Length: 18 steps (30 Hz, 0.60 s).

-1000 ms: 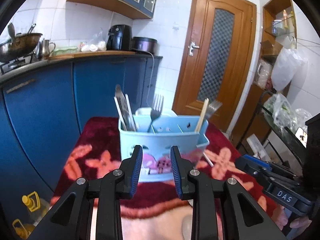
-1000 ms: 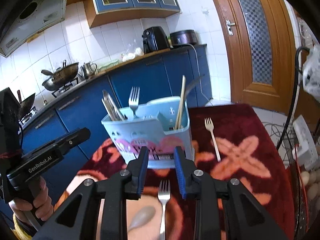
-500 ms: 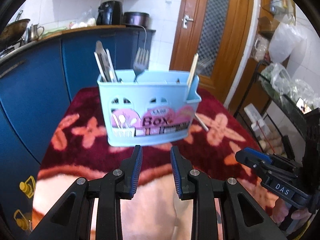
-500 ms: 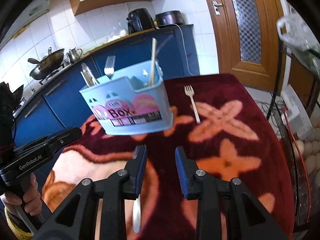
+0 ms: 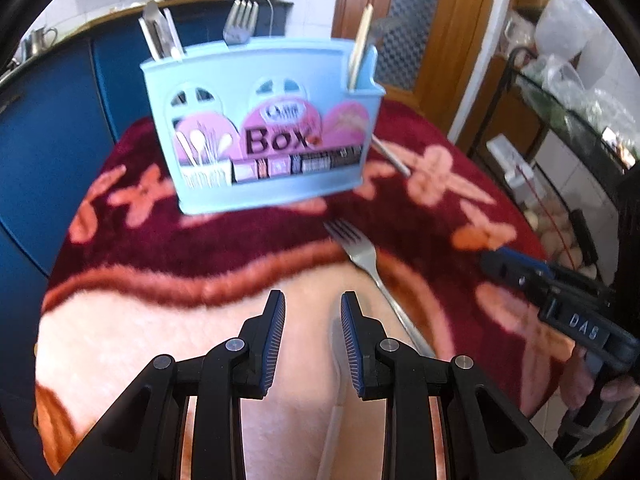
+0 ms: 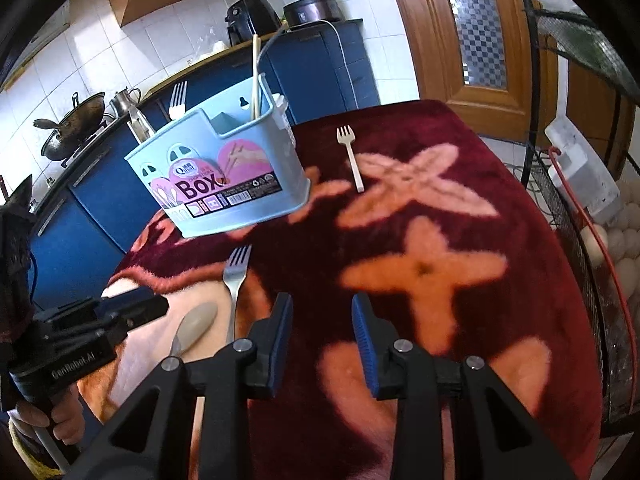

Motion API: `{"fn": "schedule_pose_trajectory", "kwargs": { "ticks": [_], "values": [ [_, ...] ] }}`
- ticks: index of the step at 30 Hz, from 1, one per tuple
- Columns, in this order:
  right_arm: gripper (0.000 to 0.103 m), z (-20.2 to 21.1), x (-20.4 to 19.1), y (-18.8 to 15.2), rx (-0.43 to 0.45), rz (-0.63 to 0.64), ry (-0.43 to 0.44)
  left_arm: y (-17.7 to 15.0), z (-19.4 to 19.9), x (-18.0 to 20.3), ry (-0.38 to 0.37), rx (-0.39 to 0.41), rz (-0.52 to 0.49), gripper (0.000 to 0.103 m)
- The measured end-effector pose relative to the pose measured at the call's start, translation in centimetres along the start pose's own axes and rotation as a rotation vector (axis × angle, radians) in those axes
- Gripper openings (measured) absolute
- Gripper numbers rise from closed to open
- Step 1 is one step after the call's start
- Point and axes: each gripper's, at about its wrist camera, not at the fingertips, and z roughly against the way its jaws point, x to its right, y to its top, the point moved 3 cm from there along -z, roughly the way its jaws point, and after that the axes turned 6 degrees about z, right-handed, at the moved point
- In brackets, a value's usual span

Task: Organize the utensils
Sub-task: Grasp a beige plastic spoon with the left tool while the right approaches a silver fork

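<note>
Left to right: your left gripper (image 5: 312, 336) hangs over the pale patch of the red floral cloth (image 6: 500, 184), jaws narrowly parted and empty, a spoon (image 6: 198, 326) just right of them. Next lies a steel fork (image 6: 236, 276). Your right gripper (image 6: 322, 338), jaws narrowly parted, empty. Beyond stands the blue utensil box (image 6: 218, 172) holding cutlery; a white fork (image 6: 350, 156) lies to its right.

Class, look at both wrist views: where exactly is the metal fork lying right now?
The metal fork lies flat on the red floral cloth, tines toward the blue utensil box, with a spoon beside its handle.
</note>
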Motion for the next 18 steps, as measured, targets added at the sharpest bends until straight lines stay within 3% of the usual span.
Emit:
{"fn": "schedule_pose_trajectory", "kwargs": {
  "ticks": [11, 18],
  "values": [
    [0.035, -0.6, 0.5, -0.7, -0.019, -0.019, 0.013, -1.4, -1.8, 1.2, -0.043, -0.092, -0.036, 0.029],
    [0.035, -0.8, 0.9, -0.9, -0.022, -0.031, 0.012, -1.6, -2.6, 1.4, -0.063, -0.101, -0.03, 0.029]
  ]
}}
